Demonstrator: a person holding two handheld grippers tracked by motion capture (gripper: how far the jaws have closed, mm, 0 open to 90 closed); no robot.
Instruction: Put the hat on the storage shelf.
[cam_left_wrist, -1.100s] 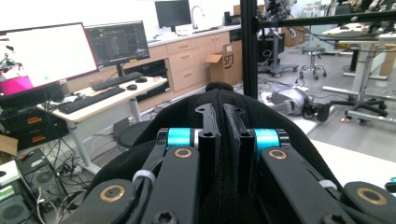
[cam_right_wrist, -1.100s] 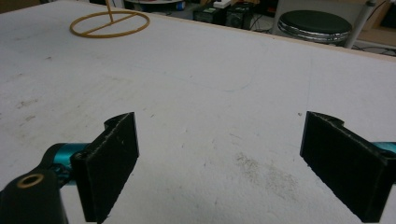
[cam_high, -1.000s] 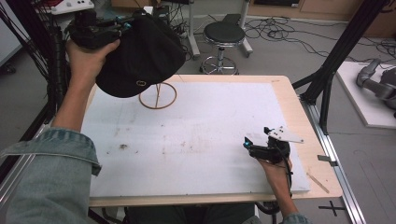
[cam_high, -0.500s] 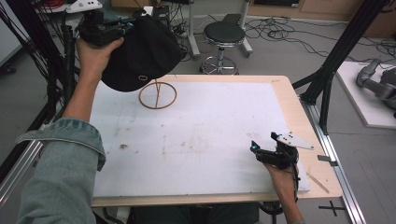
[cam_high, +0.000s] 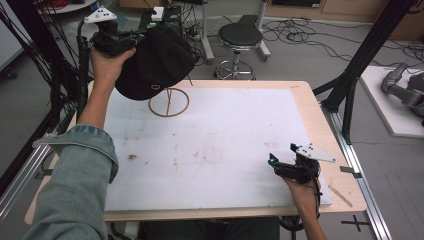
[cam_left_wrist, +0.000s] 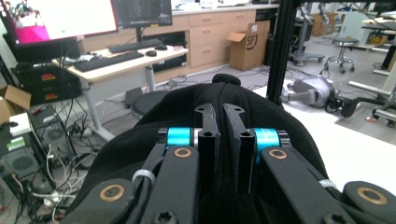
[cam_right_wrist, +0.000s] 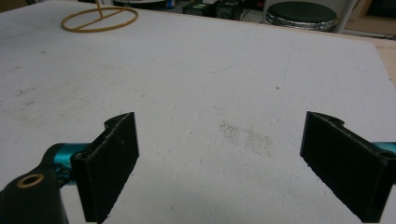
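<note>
A person's left gripper (cam_high: 131, 39), fingers clamped on cloth, holds a black fabric cap (cam_high: 155, 62) in the air over the far left corner of the white surface (cam_high: 225, 135), just above a thin wooden ring-based stand (cam_high: 169, 102). The right gripper (cam_high: 287, 167) rests near the front right edge, fingers spread wide and empty. The cap seems mid-carry; the next move likely calls for lowering it squarely over the stand's upright post.

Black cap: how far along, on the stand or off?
Done: the left gripper is clamped on the black cap. In hand: cap held in the air above the wooden stand. Left: settling or clearing it; cannot tell which. Right gripper open, idle over the table.
</note>
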